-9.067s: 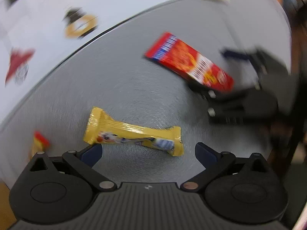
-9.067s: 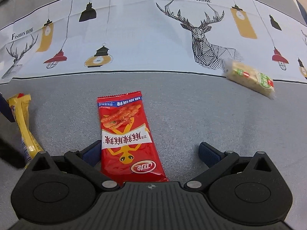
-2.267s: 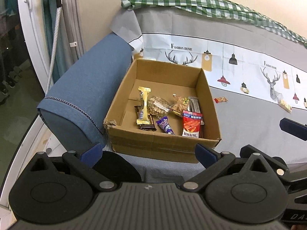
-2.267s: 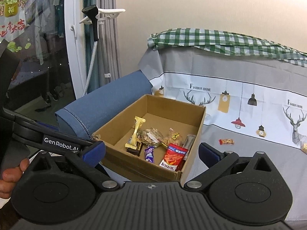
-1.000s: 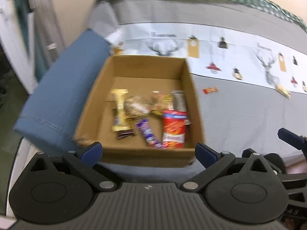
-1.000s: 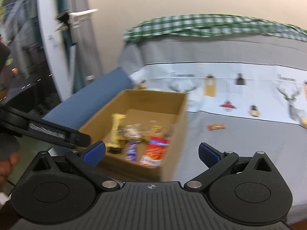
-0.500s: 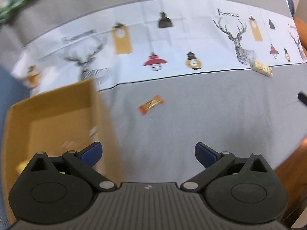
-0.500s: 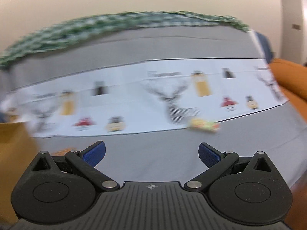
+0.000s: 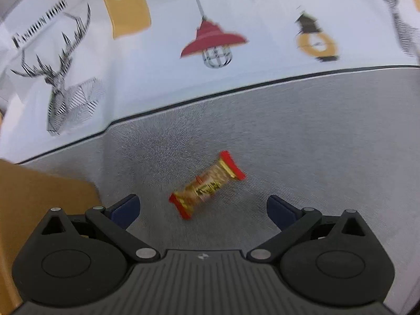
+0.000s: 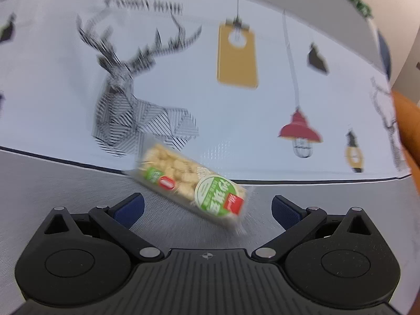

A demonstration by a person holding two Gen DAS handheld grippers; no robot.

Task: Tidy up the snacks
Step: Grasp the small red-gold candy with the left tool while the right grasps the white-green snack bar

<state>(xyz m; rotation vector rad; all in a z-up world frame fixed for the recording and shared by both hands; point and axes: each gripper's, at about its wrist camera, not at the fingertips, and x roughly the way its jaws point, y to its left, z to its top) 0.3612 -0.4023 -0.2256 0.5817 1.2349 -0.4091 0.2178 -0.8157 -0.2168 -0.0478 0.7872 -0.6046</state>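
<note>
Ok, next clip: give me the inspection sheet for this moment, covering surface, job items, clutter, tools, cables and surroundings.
Surface: grey fabric cover with a white printed band of deer and lamps behind it.
Job's things: small red-ended snack lying loose on the grey fabric; clear pack of pale puffed pieces with a green label lying across the border line; cardboard box at the left edge of the left view.
Clutter: nothing seen.
Grippers: left tool open, empty, snack ahead between its fingers; right tool open, empty, pack just ahead.
Cables: nothing seen.
Surroundings: orange shape at the right edge; both views motion-blurred.
</note>
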